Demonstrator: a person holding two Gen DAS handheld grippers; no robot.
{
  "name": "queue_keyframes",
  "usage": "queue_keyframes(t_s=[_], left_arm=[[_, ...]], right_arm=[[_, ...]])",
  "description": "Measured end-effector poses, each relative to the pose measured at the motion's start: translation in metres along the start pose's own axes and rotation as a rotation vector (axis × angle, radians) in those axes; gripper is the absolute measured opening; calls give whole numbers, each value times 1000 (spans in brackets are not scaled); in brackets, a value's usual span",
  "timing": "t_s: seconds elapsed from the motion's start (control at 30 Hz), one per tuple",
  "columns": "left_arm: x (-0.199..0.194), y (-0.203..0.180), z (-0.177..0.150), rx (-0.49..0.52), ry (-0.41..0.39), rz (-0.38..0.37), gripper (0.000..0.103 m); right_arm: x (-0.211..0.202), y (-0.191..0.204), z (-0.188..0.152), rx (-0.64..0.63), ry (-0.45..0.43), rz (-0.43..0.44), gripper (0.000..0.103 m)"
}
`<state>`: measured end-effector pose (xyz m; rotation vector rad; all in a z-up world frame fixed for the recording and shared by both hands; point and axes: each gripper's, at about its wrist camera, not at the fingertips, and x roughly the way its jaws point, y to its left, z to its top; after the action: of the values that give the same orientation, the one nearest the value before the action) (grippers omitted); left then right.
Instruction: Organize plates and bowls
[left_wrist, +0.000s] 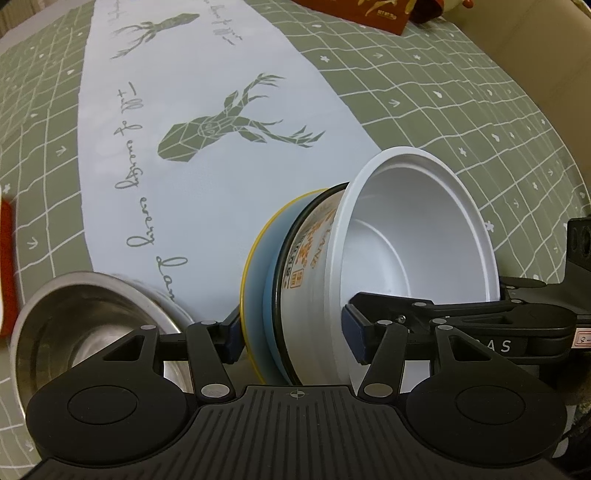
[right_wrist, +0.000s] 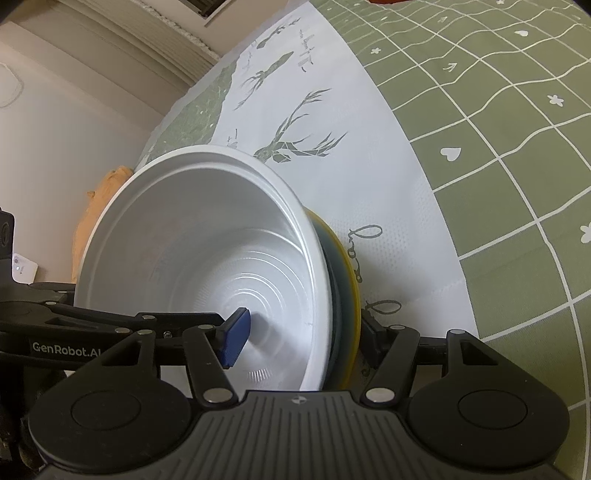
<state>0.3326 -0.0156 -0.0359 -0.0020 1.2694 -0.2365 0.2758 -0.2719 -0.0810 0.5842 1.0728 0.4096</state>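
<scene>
White paper bowl (left_wrist: 417, 236) nested in yellow-rimmed blue bowl (left_wrist: 255, 288); both grippers' fingers clamped across stack; steel bowl (left_wrist: 88, 325) empty.

White bowl (left_wrist: 417, 229) w/ orange print outside, nested in blue bowl (left_wrist: 256, 295) w/ yellow rim. Steel bowl (left_wrist: 74, 325) at 8 o'clock, silver. Tablecloth (left_wrist: 461, 103): green w/ white grid, white centre, green deer. Gripper pads (right_wrist: 232, 343) blue.

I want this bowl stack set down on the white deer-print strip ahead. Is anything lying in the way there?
Nothing visible does: the white strip ahead of the bowl stack is bare. The steel bowl sits off to the left, beside the stack, not on that path.
</scene>
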Motion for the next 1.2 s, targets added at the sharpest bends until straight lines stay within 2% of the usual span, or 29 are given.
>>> queue_keyframes(t_s=[0.27, 0.37, 0.47, 0.6, 0.73, 0.97, 1.03, 1.2], left_arm=[[9, 16, -2, -43, 25, -35, 58], [10, 25, -1, -75, 29, -64, 55], [9, 29, -1, -89, 23, -80, 53], [8, 26, -3, -54, 11, -87, 53], [3, 24, -3, -36, 4, -111, 53], [4, 19, 1, -30, 9, -89, 53], [5, 19, 1, -30, 12, -87, 54], [4, 24, 0, -55, 28, -105, 53]], right_arm=[[3, 5, -1, 11, 20, -14, 61], [7, 6, 1, 55, 72, 58, 65], [8, 11, 4, 68, 79, 29, 66], [8, 12, 5, 76, 81, 4, 65], [2, 20, 2, 2, 27, -104, 62], [2, 17, 2, 31, 28, -94, 62], [1, 16, 0, 28, 24, -82, 60], [1, 20, 0, 28, 37, -91, 60]])
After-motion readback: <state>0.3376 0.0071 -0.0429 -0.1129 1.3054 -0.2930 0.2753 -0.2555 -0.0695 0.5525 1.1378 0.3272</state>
